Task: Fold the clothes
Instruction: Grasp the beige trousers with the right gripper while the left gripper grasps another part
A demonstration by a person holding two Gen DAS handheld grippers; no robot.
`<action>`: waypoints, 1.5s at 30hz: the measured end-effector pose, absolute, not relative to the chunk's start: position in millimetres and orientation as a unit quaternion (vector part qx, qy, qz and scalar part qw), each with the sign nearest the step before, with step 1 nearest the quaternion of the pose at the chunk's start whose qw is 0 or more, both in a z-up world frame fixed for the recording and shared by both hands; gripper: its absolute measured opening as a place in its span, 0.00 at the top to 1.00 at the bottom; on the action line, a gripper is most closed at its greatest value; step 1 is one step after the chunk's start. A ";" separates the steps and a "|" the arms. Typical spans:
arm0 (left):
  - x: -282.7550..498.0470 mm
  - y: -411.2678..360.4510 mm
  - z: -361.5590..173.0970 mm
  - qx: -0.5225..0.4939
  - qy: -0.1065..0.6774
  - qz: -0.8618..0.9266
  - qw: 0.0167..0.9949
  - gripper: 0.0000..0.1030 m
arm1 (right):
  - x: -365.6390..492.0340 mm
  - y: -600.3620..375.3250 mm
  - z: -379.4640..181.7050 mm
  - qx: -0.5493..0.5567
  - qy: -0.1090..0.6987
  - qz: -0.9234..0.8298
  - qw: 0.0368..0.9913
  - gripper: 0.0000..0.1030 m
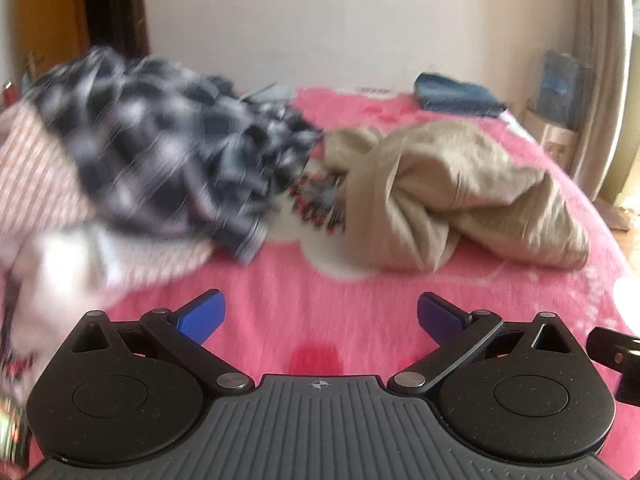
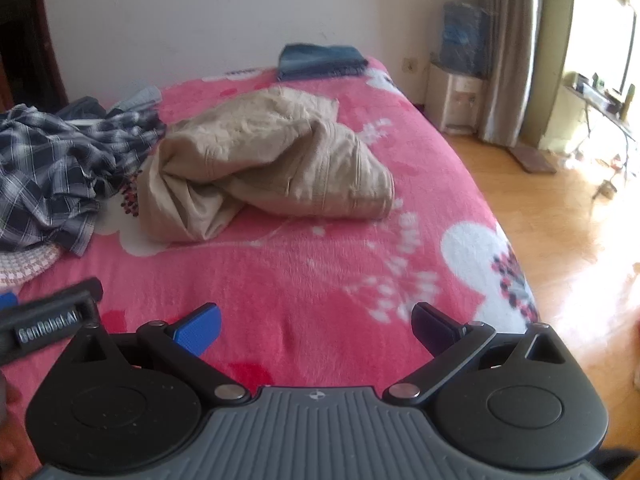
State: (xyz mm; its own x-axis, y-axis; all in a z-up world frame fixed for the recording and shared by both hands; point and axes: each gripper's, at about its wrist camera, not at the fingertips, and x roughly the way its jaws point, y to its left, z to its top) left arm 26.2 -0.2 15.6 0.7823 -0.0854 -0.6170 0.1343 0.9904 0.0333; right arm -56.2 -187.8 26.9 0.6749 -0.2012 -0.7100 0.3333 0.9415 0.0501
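A crumpled beige garment (image 1: 452, 192) (image 2: 264, 160) lies in the middle of the pink bed. To its left sits a heap of a dark plaid shirt (image 1: 152, 152) (image 2: 52, 168) over a pale striped garment (image 1: 36, 184) (image 2: 24, 260). My left gripper (image 1: 320, 316) is open above bare blanket, short of the clothes. My right gripper (image 2: 316, 324) is open too, nothing between its blue fingers, also short of the beige garment. The left gripper's body (image 2: 48, 324) shows at the left edge of the right wrist view.
The pink flowered blanket (image 2: 320, 272) covers the bed. Folded blue jeans (image 1: 456, 96) (image 2: 320, 60) rest at the far end by the wall. The bed's right edge drops to a wooden floor (image 2: 568, 232), with a water dispenser (image 2: 460, 92) and curtain (image 2: 508, 48) beyond.
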 end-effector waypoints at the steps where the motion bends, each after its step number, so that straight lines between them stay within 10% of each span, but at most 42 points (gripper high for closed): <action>1: 32.8 -1.3 19.4 0.041 0.314 -0.074 0.946 0.00 | -53.7 -193.4 28.6 0.089 0.365 -0.143 0.916 0.00; 15: 141.8 -54.7 -2.5 0.114 0.281 -0.226 0.926 0.02 | 50.4 -337.8 -9.6 0.257 0.322 -0.110 0.905 0.00; 26: 174.4 -70.8 -29.9 0.105 0.294 -0.249 0.917 0.49 | 131.4 -381.7 -58.2 0.390 0.367 -0.066 0.842 0.00; 33: 159.2 -65.6 -22.7 0.113 0.265 -0.249 0.925 0.84 | 120.8 -377.0 -52.5 0.447 0.380 -0.008 0.810 0.60; 45: 91.8 -26.1 27.9 0.068 0.217 -0.273 0.935 0.94 | 16.2 -331.5 65.2 0.434 0.272 0.111 0.852 0.85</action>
